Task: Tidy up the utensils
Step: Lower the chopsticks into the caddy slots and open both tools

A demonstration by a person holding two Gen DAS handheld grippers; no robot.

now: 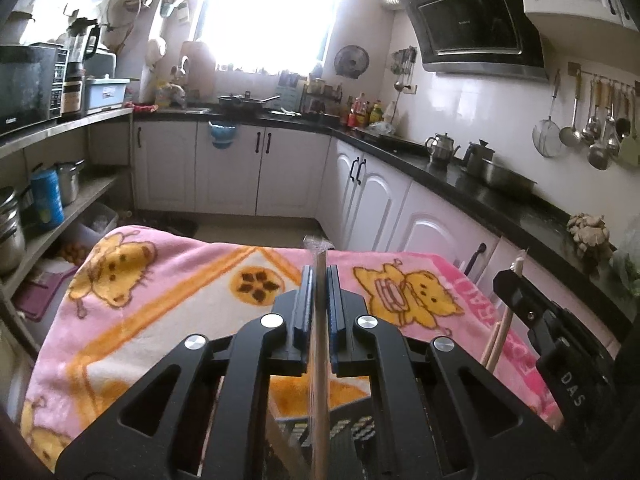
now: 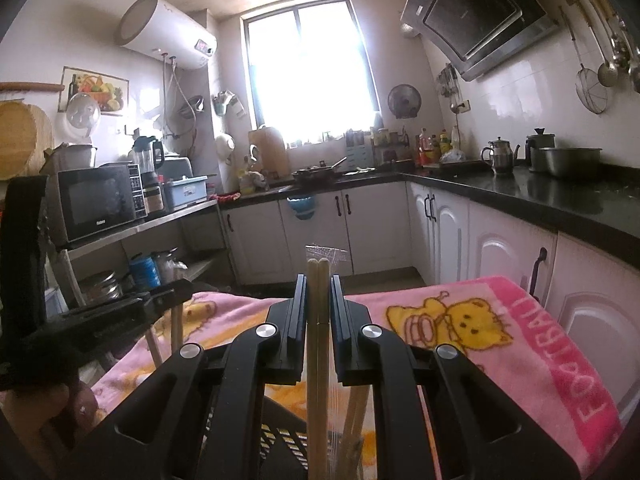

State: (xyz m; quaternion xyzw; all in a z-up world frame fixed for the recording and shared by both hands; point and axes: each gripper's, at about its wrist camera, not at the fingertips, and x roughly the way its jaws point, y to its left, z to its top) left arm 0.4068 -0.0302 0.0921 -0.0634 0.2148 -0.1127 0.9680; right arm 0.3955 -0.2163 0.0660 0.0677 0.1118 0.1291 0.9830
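Holding wrapped chopsticks over a pink cat blanket in a kitchen.
The left gripper has its fingers squeezed on one wrapped chopstick pair; the right gripper pinches a second pair. A slotted black basket sits just below. The blanket reads "FORTRAIT". Kettles stand on the dark counter. The right gripper's side says "DAS".
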